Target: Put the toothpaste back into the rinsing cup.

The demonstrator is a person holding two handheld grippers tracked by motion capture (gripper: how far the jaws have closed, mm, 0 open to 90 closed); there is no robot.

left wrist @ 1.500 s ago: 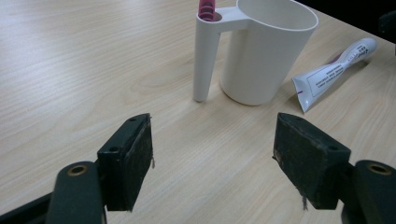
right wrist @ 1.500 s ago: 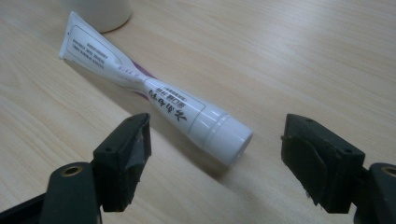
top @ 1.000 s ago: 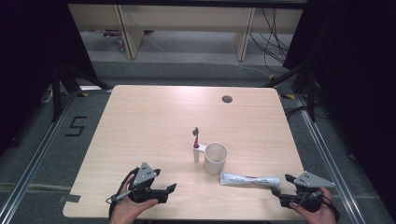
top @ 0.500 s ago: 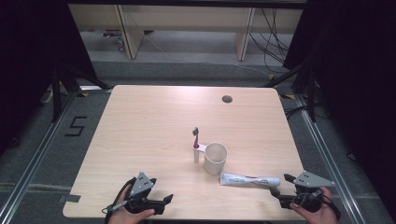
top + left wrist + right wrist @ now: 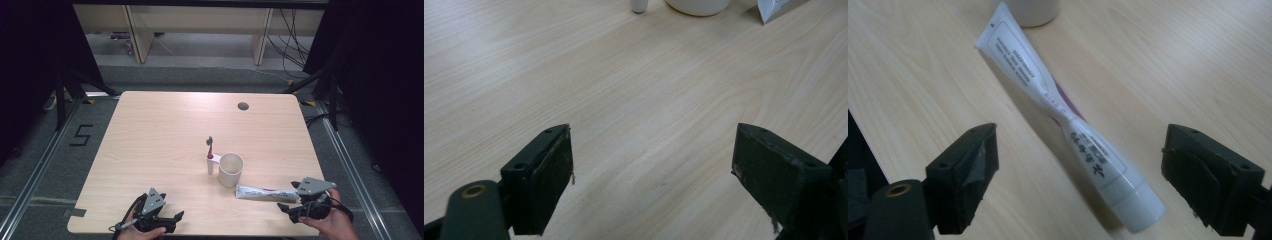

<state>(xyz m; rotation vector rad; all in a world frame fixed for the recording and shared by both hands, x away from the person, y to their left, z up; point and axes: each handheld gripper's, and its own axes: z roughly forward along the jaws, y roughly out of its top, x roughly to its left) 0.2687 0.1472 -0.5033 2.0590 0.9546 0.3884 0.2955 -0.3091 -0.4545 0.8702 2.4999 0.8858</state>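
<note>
right gripper (image 5: 294, 211) lines up on the toothpaste tube (image 5: 265, 193), not yet gripping.

the tube lies flat at about five o'clock from the white cup (image 5: 231, 169), its crimped end almost at the cup and its cap end toward the table's near edge (image 5: 225, 233). in the right gripper view the jaws have just been opening and stand spread, with the tube's cap end (image 5: 1143, 207) between them untouched. the likely next move is to ease forward and close across the tube's firm part near the cap. the left gripper (image 5: 172, 220) hovers at seven o'clock from the cup, jaws spread over bare wood. there is little room behind at the near edge, plenty of open table toward twelve o'clock, and a toothbrush (image 5: 210, 155) stands just beside the cup.
</note>
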